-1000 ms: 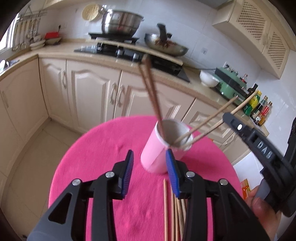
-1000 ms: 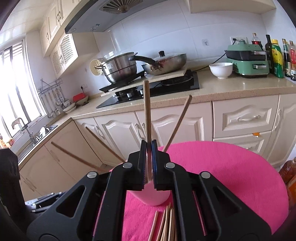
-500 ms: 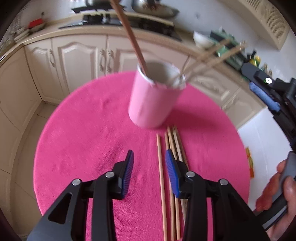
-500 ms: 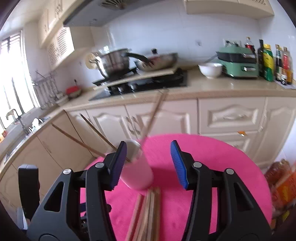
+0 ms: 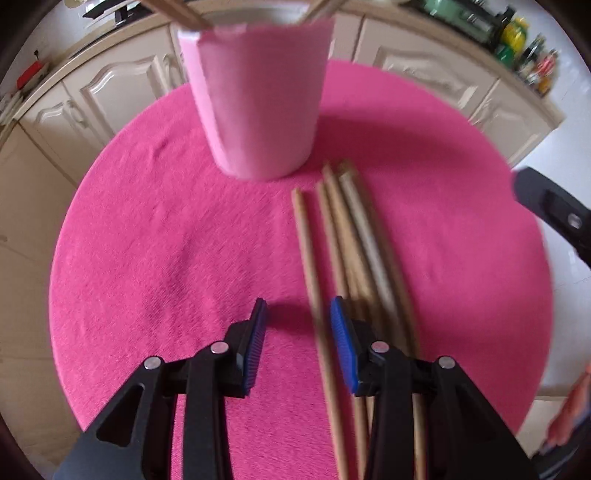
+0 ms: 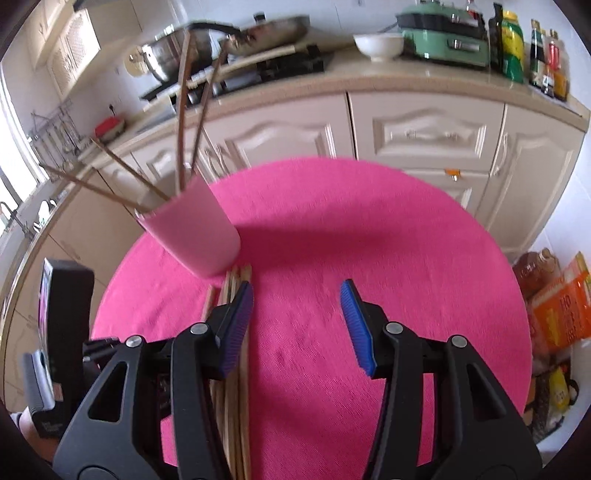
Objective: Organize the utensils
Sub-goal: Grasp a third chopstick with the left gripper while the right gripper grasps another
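Observation:
A pink cup (image 5: pixel 258 99) stands at the far side of a round pink table (image 5: pixel 147 240) with several chopsticks (image 6: pixel 184 110) leaning in it. Several loose wooden chopsticks (image 5: pixel 351 236) lie side by side in front of the cup. My left gripper (image 5: pixel 298 314) points steeply down over them, open, and the leftmost chopstick (image 5: pixel 308 254) runs between its jaws close to the right pad without being pressed. My right gripper (image 6: pixel 297 299) is open over bare cloth with nothing between its jaws. Its left finger (image 6: pixel 236 317) covers part of the loose chopsticks (image 6: pixel 234 277) beside the cup (image 6: pixel 192 229).
Cream cabinets (image 6: pixel 424 129) and a counter with a stove, pots (image 6: pixel 258 33), a white bowl (image 6: pixel 378 46), a green appliance (image 6: pixel 443 33) and bottles stand behind the table. Packages (image 6: pixel 561 306) sit on the floor at the right. A hand (image 5: pixel 569 413) shows at the table's right edge.
The right gripper opened, let go of the chopstick it held upright over the cup, and sank back. The left gripper tipped down and dropped toward the loose chopsticks.

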